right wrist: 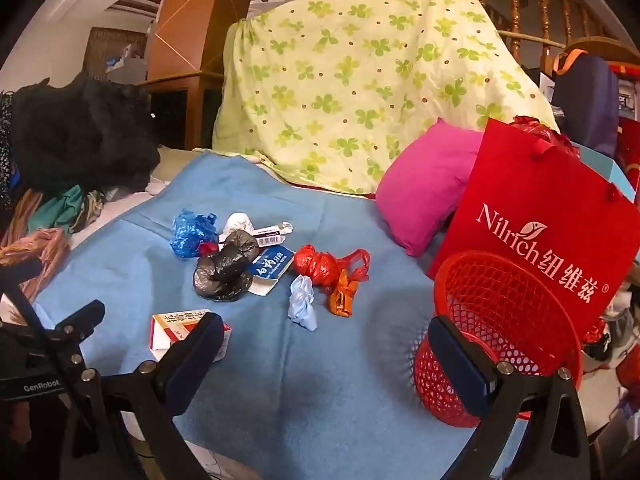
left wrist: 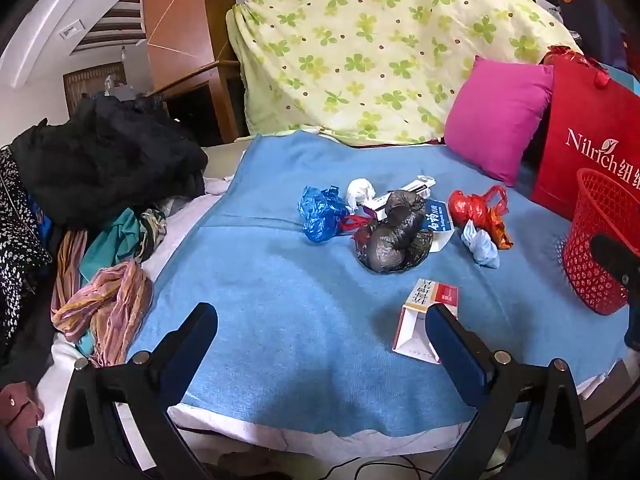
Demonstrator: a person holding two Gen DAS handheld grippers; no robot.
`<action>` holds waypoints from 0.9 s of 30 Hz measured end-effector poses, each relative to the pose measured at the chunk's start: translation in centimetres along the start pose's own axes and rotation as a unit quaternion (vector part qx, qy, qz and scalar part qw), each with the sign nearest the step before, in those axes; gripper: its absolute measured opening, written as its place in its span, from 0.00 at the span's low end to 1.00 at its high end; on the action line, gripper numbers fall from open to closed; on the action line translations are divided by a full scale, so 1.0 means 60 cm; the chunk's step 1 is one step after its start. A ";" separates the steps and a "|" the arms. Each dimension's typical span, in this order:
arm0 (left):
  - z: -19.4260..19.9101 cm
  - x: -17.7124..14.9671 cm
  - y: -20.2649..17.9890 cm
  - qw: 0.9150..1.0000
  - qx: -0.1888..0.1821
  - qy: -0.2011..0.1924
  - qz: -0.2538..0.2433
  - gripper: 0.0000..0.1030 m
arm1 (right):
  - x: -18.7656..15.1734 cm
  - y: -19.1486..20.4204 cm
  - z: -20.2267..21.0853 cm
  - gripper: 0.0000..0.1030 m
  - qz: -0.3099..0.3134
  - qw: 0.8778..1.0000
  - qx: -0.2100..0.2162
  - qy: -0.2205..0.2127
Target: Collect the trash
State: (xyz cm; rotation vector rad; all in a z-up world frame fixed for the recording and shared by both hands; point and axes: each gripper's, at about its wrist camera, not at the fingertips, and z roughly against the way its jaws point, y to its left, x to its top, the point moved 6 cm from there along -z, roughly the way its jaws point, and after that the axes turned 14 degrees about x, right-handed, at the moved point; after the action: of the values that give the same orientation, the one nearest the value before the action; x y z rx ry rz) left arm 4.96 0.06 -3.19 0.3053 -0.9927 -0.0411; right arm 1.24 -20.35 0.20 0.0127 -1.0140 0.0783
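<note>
Trash lies on a blue blanket (left wrist: 280, 280): a blue bag (left wrist: 320, 214), a black bag (left wrist: 394, 238), a white wad (left wrist: 360, 192), a red bag (left wrist: 472, 208), a pale blue wad (left wrist: 482, 246) and a red-and-white carton (left wrist: 424, 316). A red mesh basket (left wrist: 600, 240) stands at the right, also in the right wrist view (right wrist: 500, 332). My left gripper (left wrist: 320, 334) is open and empty, its right finger beside the carton. My right gripper (right wrist: 326, 344) is open and empty, between the carton (right wrist: 180, 330) and the basket.
A pile of clothes and scarves (left wrist: 100, 200) lies left of the blanket. A pink pillow (left wrist: 496, 116), a red Nilrich bag (right wrist: 540, 224) and a clover-print sheet (left wrist: 380, 48) stand behind. The blanket's front edge drops off near the grippers.
</note>
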 end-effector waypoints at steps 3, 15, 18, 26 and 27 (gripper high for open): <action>0.007 0.007 -0.004 1.000 0.004 -0.004 -0.002 1.00 | -0.003 -0.004 0.004 1.00 -0.006 1.000 0.004 -0.001; 0.026 0.012 0.008 1.000 0.017 -0.014 -0.012 1.00 | -0.008 -0.001 0.008 1.00 -0.008 1.000 0.011 -0.003; 0.027 0.010 0.013 1.000 0.021 -0.014 -0.013 1.00 | -0.010 0.001 0.006 1.00 -0.006 1.000 0.012 -0.002; 0.016 0.003 0.009 0.999 0.022 0.011 -0.023 1.00 | -0.012 0.000 0.004 1.00 -0.007 1.000 0.013 0.000; 0.016 0.002 0.005 0.999 0.024 0.020 -0.031 1.00 | -0.013 0.000 0.005 1.00 -0.007 1.000 0.013 -0.001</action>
State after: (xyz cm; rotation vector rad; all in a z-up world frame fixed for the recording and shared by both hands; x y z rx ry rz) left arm 4.22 0.12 -2.52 0.3784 -0.9453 -0.0671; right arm 0.59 -20.41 -0.33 0.0439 -1.0142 0.0791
